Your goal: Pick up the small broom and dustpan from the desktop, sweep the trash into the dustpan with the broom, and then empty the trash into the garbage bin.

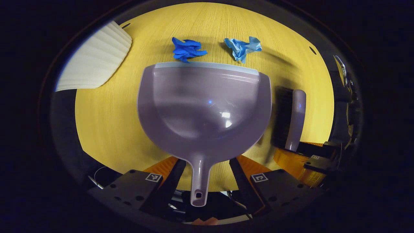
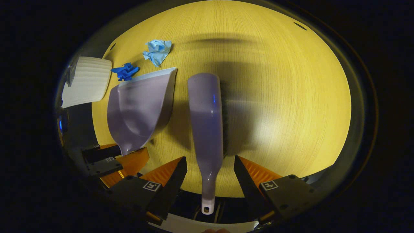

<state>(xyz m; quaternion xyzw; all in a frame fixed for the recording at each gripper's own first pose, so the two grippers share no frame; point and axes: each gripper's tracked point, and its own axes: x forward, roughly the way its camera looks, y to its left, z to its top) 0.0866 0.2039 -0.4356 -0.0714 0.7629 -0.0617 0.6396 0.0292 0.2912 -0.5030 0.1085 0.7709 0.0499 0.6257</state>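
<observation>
- In the left gripper view, the left gripper (image 1: 207, 168) sits nearest, its 2 black-and-orange fingers (image 1: 166, 173) spread apart on either side of the handle of the glossy mauve plastic dustpan (image 1: 205, 110), touching neither side of it.
- The dustpan's handle, with a hanging hole at its end, runs back between the fingers; the pan lies flat on the yellow wood-grain desktop (image 1: 106, 129) with its pale grey front lip pointing away.
- To the right of the pan, the small broom with a mauve plastic back and black bristles (image 1: 292, 119) lies on the desktop, its handle end at the right gripper (image 1: 318, 161).
- Just past the pan's lip lie 2 pieces of trash: a dark blue crumpled wad (image 1: 187, 49) almost touching the lip at its left part, and a light blue crumpled paper ball (image 1: 243, 48) a little beyond its right part.
- At far left stands a white ribbed garbage bin (image 1: 97, 60), at the desktop's edge.
- In the right gripper view, the right gripper (image 2: 210, 174) also has its 2 fingers (image 2: 169, 174) apart, the broom (image 2: 207, 129) handle lying between them without contact on either side.
- The broom's bristles face right; the dustpan (image 2: 139, 106) lies beside it to the left, near but apart.
- Beyond are the dark blue wad (image 2: 125, 71), the light blue ball (image 2: 158, 51), and the bin (image 2: 86, 81) at far left.
</observation>
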